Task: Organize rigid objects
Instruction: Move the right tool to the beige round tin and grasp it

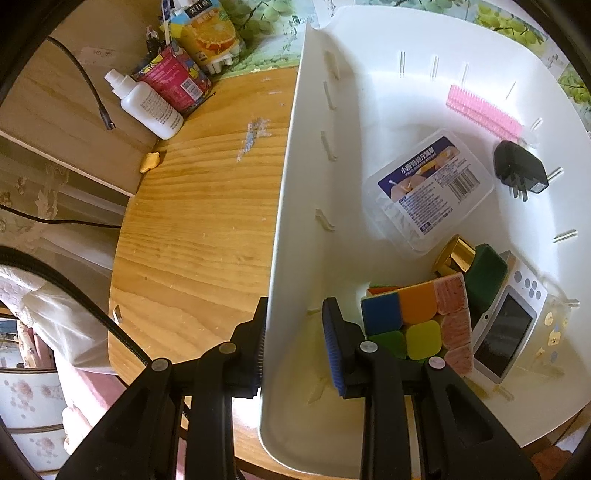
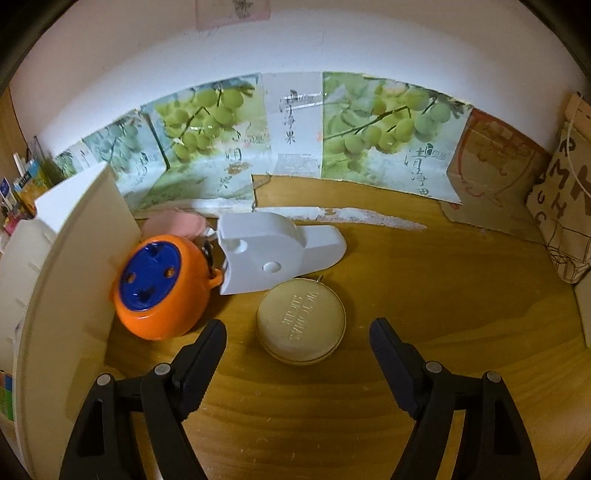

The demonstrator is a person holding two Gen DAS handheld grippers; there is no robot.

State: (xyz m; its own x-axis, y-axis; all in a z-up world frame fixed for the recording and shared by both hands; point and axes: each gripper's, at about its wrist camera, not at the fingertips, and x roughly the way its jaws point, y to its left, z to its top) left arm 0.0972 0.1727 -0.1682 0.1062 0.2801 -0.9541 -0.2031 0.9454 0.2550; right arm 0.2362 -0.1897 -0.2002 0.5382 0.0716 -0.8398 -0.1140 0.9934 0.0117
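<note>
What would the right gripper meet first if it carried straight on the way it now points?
Most likely the round gold case, which lies on the wooden table just ahead of the right gripper and between its open fingers; depth is uncertain in this fisheye view.

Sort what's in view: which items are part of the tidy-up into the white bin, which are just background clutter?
Job items:
- white bin, its wall between the left gripper jaws
- in it: puzzle cube, clear floss box, black plug, pink comb
- on the table, ahead of the open right gripper: gold round case, orange round toy, white plastic piece

Lying about:
- white bottle
- juice carton
- grape-print boxes
</note>
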